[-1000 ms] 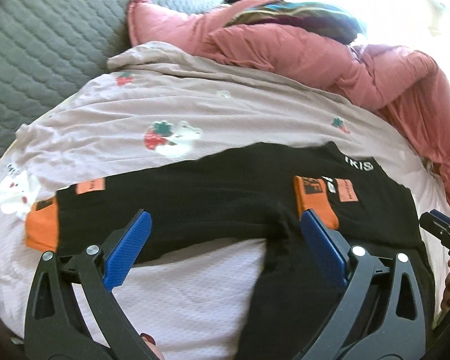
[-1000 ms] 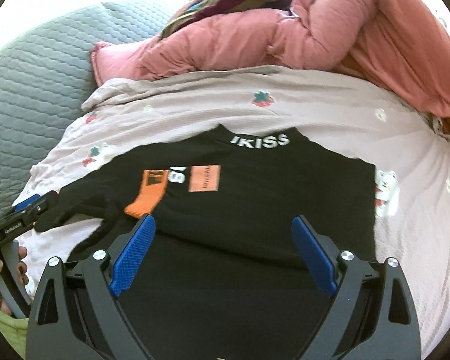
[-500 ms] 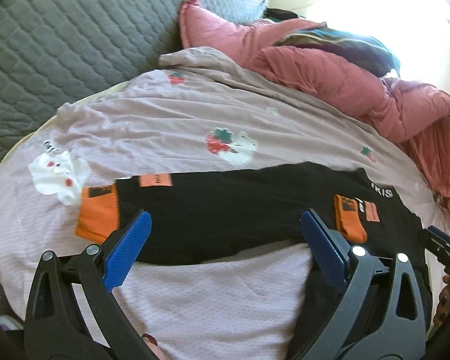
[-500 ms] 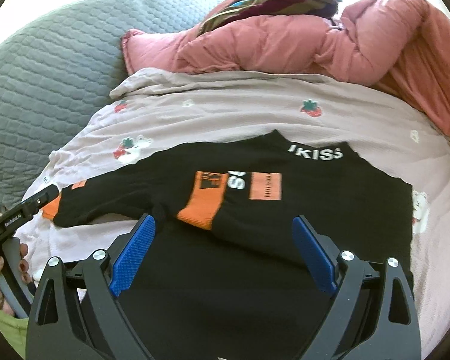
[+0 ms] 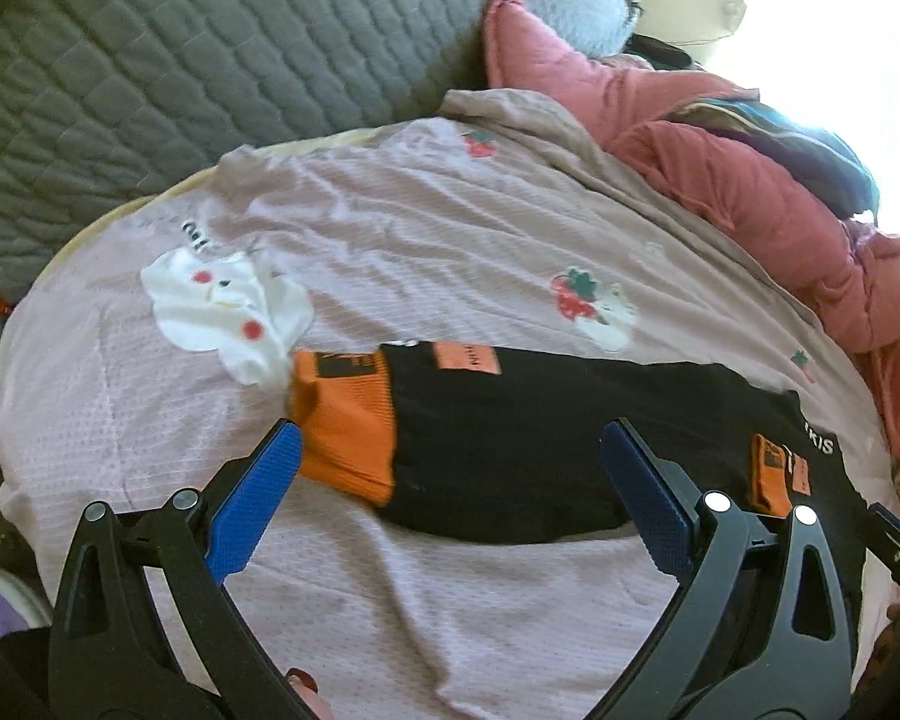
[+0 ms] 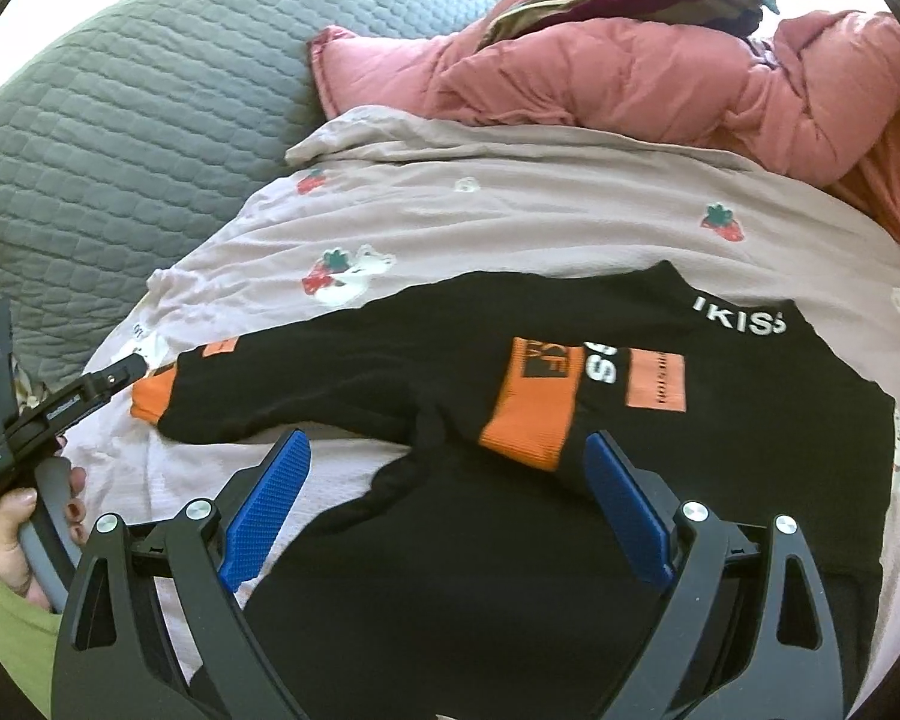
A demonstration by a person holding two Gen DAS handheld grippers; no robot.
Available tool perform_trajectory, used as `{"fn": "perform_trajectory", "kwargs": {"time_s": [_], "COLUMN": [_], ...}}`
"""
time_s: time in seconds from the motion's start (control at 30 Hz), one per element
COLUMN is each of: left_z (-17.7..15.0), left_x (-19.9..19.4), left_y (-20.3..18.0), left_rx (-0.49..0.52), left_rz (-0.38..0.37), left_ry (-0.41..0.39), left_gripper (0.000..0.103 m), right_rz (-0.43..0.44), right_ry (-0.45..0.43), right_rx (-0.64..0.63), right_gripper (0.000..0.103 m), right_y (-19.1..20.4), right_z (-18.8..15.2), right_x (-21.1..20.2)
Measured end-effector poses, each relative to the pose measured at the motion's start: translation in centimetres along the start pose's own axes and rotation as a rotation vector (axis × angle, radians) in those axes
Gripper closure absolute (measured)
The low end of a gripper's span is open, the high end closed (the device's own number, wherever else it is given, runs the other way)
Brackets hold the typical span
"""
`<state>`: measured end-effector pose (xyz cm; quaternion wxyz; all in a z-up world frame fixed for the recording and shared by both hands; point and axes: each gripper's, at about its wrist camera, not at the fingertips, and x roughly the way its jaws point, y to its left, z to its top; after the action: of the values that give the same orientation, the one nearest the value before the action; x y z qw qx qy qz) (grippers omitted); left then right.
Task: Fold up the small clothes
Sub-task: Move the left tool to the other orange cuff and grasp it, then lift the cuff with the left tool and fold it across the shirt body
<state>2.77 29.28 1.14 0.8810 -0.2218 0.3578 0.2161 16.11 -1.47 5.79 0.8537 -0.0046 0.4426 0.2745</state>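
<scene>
Just ahead of the left gripper (image 5: 450,480), spread wide and empty, lies the orange-cuffed sleeve (image 5: 345,426) of the black long-sleeved top (image 6: 570,480) on the strawberry-print sheet (image 5: 450,252). Pinch the cuff squarely, then carry it across toward the right gripper (image 6: 450,492), likewise spread.

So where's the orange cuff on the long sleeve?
In the left wrist view the orange cuff lies at the left end of the black top's stretched-out sleeve, on the pink sheet, beside the white bunny print.
</scene>
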Motion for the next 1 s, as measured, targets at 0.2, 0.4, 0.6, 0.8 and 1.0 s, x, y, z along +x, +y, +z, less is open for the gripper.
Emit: {"fn": "perform_trajectory", "kwargs": {"time_s": [0.2, 0.4, 0.6, 0.8, 1.0], "left_z": [-0.4, -1.0, -1.5, -1.0, -0.5], "left_x": [1.8, 3.5, 4.9, 3.7, 0.6], "left_y": [2.1, 3.7, 3.3, 2.3, -0.3], "left_rx": [-0.047, -0.098, -0.077, -0.041, 0.005], "left_rz": [0.009, 0.015, 0.019, -0.045, -0.12], "left_ry": [0.056, 0.074, 0.083, 0.008, -0.079], "left_gripper": [0.01, 0.016, 0.069, 0.095, 0.095], "right_rz": [0.013, 0.016, 0.016, 0.002, -0.011], "right_ry": [0.015, 0.039, 0.053, 0.054, 0.035], "right_rx": [-0.016, -0.033, -0.026, 0.014, 0.075], "right_gripper": [0.011, 0.011, 0.011, 0.011, 0.011], "right_y": [1.1, 2.0, 1.7, 0.1, -2.3], "right_z": [-0.1, -0.6, -1.1, -1.7, -2.4], "right_x": [0.9, 2.2, 3.0, 3.1, 2.0]}}
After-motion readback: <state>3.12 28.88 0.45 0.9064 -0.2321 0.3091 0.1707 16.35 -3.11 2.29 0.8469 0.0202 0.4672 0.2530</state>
